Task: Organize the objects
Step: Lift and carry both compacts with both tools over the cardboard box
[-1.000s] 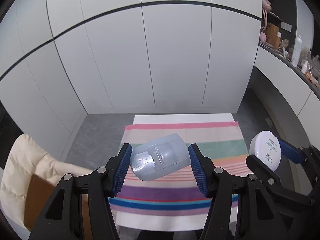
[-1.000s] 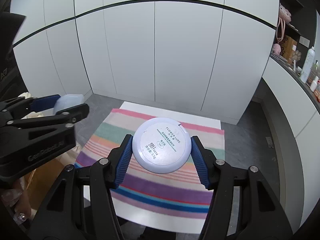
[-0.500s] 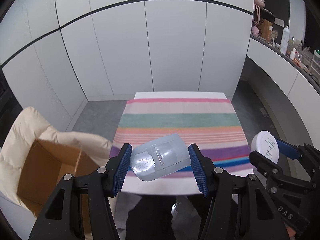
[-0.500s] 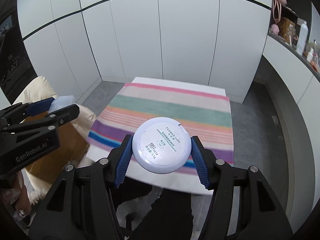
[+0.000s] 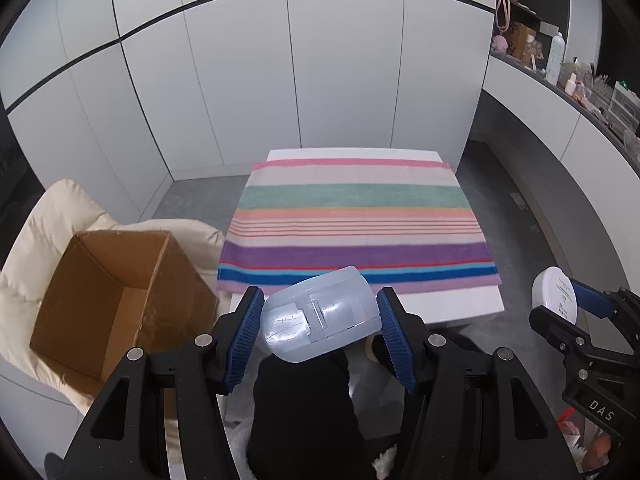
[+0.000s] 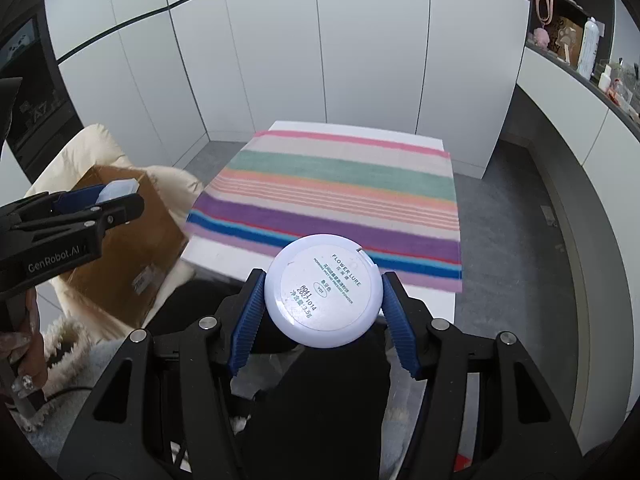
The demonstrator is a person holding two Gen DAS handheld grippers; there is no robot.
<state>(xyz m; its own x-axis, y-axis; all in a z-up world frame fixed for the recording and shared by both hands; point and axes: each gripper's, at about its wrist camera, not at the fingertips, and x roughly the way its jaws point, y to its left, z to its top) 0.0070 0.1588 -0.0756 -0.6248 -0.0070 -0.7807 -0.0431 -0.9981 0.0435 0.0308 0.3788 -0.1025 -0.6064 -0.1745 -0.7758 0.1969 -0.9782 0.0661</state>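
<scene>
My left gripper (image 5: 320, 330) is shut on a pale blue translucent plastic case (image 5: 320, 316), held in the air before the table's near edge. It also shows in the right wrist view (image 6: 100, 204), in front of the cardboard box. My right gripper (image 6: 322, 308) is shut on a round white powder compact (image 6: 324, 290) with printed text on its face, held above my lap near the table's front edge. The compact also shows at the right of the left wrist view (image 5: 554, 294). An open, empty brown cardboard box (image 5: 104, 292) sits on a cream cushion (image 5: 60, 216) left of the table.
A low white table (image 5: 452, 304) carries a striped multicoloured cloth (image 5: 356, 220). White cabinet walls stand behind it. A counter with bottles and clutter (image 5: 560, 64) runs along the right. My dark-clothed legs (image 5: 304, 408) are below the grippers.
Both grippers have pulled back from over the striped cloth toward me. The table has receded in both views and the cardboard box has come into view at the left.
</scene>
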